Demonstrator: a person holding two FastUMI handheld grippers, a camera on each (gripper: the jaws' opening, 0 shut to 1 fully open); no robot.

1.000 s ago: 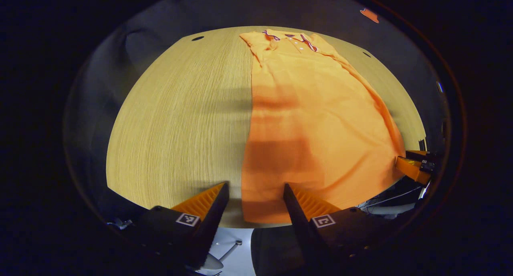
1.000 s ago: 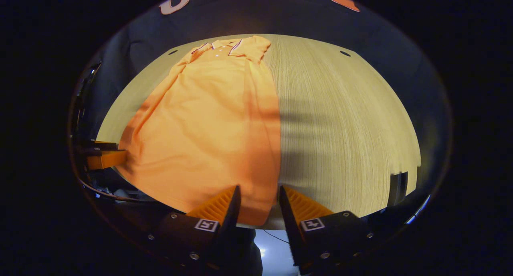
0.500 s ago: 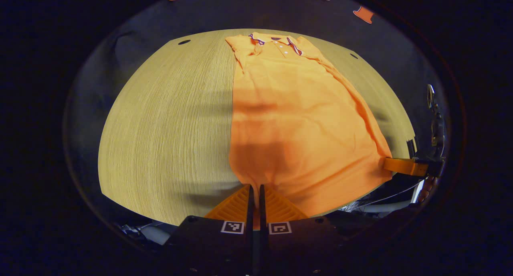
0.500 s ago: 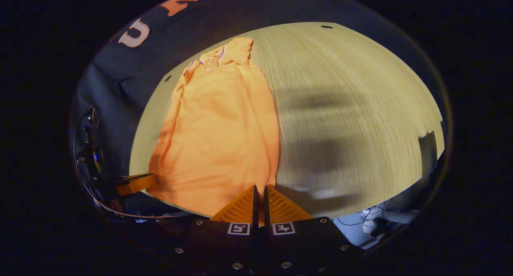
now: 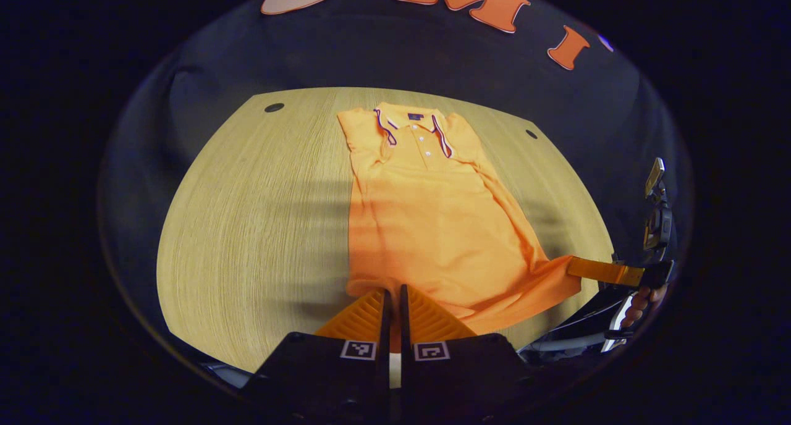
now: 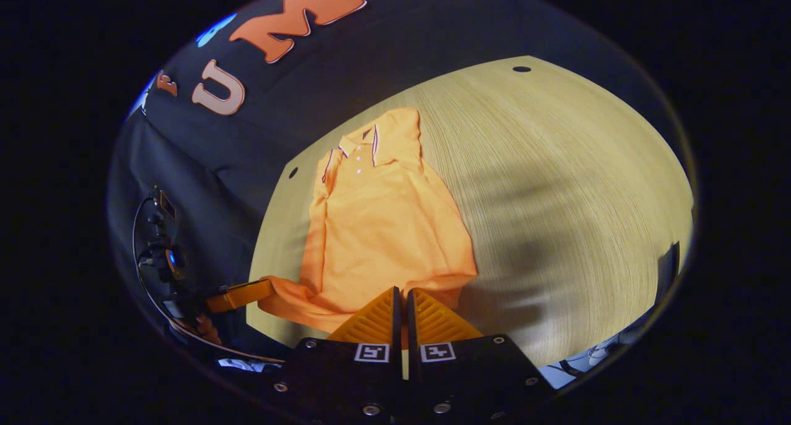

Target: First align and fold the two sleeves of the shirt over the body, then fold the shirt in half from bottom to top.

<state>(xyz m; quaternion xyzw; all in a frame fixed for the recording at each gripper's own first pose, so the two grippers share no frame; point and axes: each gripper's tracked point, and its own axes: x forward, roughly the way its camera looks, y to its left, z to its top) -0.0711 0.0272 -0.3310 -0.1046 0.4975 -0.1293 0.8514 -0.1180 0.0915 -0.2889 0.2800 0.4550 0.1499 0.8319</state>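
Lying flat on the wooden tabletop (image 5: pixel 259 227), collar at the far edge near the booth wall, hem at the near edge: orange polo shirt (image 5: pixel 426 215), long axis running straight away from both tools, sleeves apparently already folded over the body. Left to right in the left gripper view: left tool (image 5: pixel 392 298) clamped together on the hem's left corner, then the right tool (image 5: pixel 593 269) pinching the hem's right corner, a hand (image 5: pixel 639 301) behind it. In the right gripper view, right tool (image 6: pixel 400 301) likewise closed on the hem, cloth lifted slightly there. Judged from this: bottom-to-top fold in hand, each tool equally near its own corner, collar (image 5: pixel 413 123) dead ahead, so carrying both corners forward along that axis together.
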